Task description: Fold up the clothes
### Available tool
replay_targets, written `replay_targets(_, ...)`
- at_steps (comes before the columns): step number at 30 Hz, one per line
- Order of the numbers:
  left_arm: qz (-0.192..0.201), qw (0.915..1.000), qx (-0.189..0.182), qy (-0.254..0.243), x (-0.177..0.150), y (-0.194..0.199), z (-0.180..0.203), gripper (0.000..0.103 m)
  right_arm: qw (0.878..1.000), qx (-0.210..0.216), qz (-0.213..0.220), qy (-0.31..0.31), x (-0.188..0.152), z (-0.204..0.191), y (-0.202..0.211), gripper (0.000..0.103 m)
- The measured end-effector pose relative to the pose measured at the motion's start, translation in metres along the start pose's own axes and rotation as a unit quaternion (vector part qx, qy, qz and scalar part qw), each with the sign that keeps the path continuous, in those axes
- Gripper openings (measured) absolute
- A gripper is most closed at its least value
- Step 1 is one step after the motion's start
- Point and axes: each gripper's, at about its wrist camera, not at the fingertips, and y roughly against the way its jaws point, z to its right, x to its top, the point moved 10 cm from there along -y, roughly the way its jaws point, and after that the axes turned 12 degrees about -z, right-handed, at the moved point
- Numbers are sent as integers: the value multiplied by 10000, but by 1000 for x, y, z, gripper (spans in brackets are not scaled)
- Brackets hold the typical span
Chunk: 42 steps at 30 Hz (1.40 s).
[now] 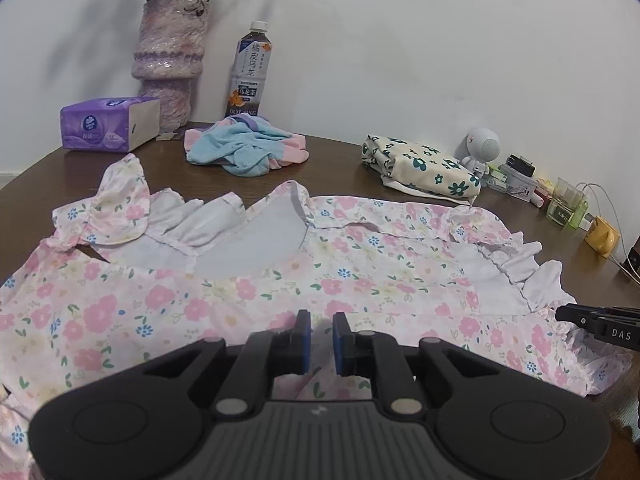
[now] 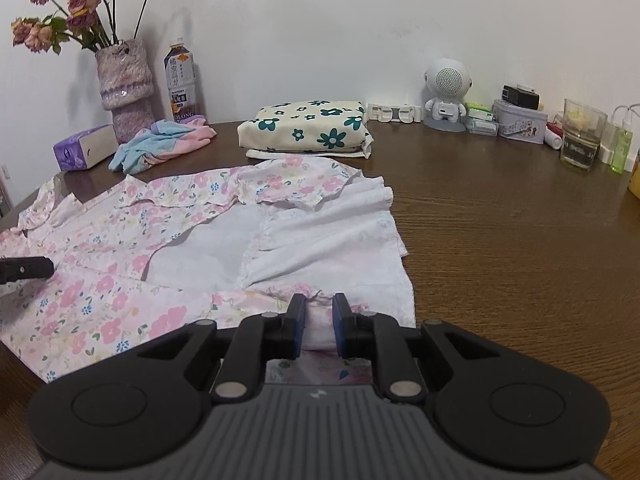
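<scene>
A pink floral garment [image 1: 224, 300] with white ruffled edges lies spread on the dark wooden table [image 2: 500, 240], its pale inner side showing at the neckline. My left gripper [image 1: 321, 320] sits low at the garment's near part, its blue pads nearly together with a ridge of the fabric pinched between them. My right gripper [image 2: 320, 304] grips the same garment [image 2: 100, 292] at its near right corner, where the cloth bunches between the pads. Each gripper also shows as a black tip at the edge of the other's view: the right gripper [image 1: 600, 326] and the left gripper [image 2: 24, 270].
A folded cream cloth with green flowers [image 2: 308, 128] and a crumpled blue and pink cloth [image 1: 244, 148] lie behind the garment. Along the wall stand a tissue pack [image 1: 108, 124], a vase [image 1: 168, 60], a bottle [image 1: 248, 72], a white speaker figure [image 2: 446, 92], a glass [image 2: 580, 136] and small clutter.
</scene>
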Motion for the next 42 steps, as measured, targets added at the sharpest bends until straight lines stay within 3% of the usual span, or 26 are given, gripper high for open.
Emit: replay_targets(42,-6,10000,-29,-29,0,0,1,12,10000,34,7,-27,-1,-1,0,14)
